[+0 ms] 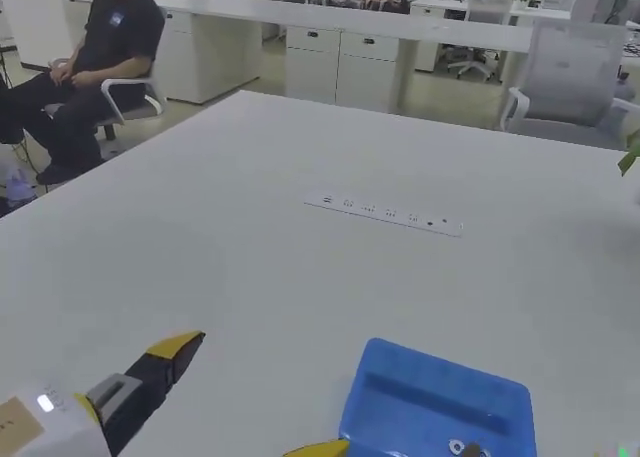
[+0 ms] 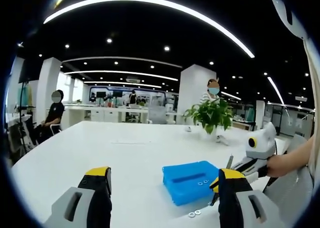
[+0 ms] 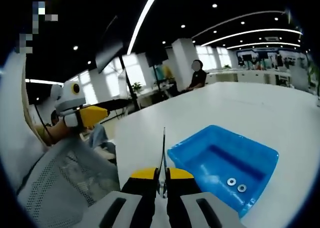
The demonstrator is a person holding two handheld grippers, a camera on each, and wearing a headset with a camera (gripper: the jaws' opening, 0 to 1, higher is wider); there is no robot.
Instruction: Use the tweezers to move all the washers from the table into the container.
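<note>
A blue container (image 1: pixel 436 405) sits near the table's front edge, and a washer (image 1: pixel 464 447) lies in it. In the right gripper view the container (image 3: pixel 227 160) holds two washers (image 3: pixel 236 184). My right gripper (image 3: pixel 161 176) is shut on thin metal tweezers (image 3: pixel 163 150), whose tips point up beside the container's left corner. My left gripper (image 2: pixel 162 177) is open and holds nothing, with the container (image 2: pixel 192 182) between and beyond its jaws. Two loose washers (image 2: pixel 195 214) lie on the table in front of the container. In the head view the left gripper (image 1: pixel 250 395) is at the lower left.
A white power strip (image 1: pixel 385 214) is set in the table's middle. A person (image 1: pixel 95 57) sits on a chair at the far left. A potted plant (image 2: pixel 210 115) stands on the table's far right side. White desks and chairs fill the room behind.
</note>
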